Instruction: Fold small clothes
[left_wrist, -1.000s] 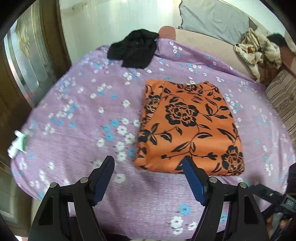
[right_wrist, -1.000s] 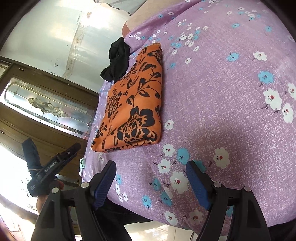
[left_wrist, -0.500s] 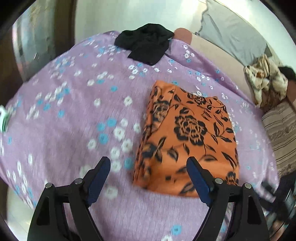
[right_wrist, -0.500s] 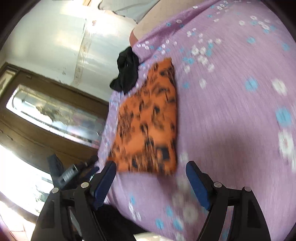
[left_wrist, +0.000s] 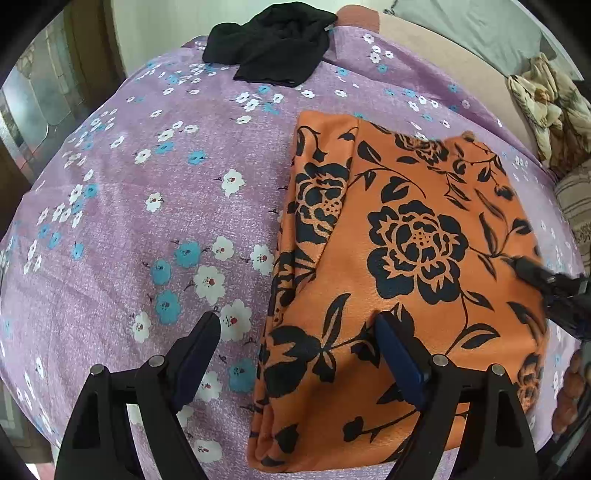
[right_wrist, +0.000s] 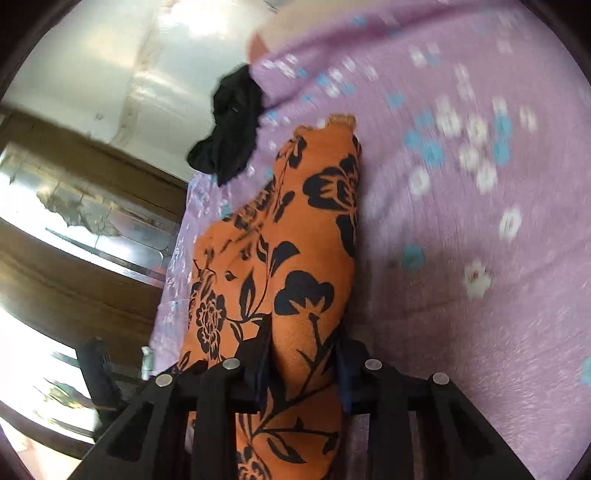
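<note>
A folded orange cloth with black flowers (left_wrist: 406, 258) lies on the purple floral sheet (left_wrist: 147, 221). My left gripper (left_wrist: 295, 343) is open just above the cloth's near left edge, its right finger over the cloth and its left finger over the sheet. My right gripper (right_wrist: 301, 365) is closed on the near right edge of the orange cloth (right_wrist: 280, 266), with fabric bunched between the fingers. The right gripper's tip also shows at the right in the left wrist view (left_wrist: 546, 280).
A crumpled black garment (left_wrist: 269, 51) lies at the far edge of the sheet, also in the right wrist view (right_wrist: 229, 129). A sofa with a beige patterned cloth (left_wrist: 546, 99) stands at the far right. A wooden door with glass (right_wrist: 74, 221) is to the left.
Both grippers moved in toward the orange cloth. The right gripper went from open over the sheet to closed on the cloth's edge. The left gripper stayed open and came closer.
</note>
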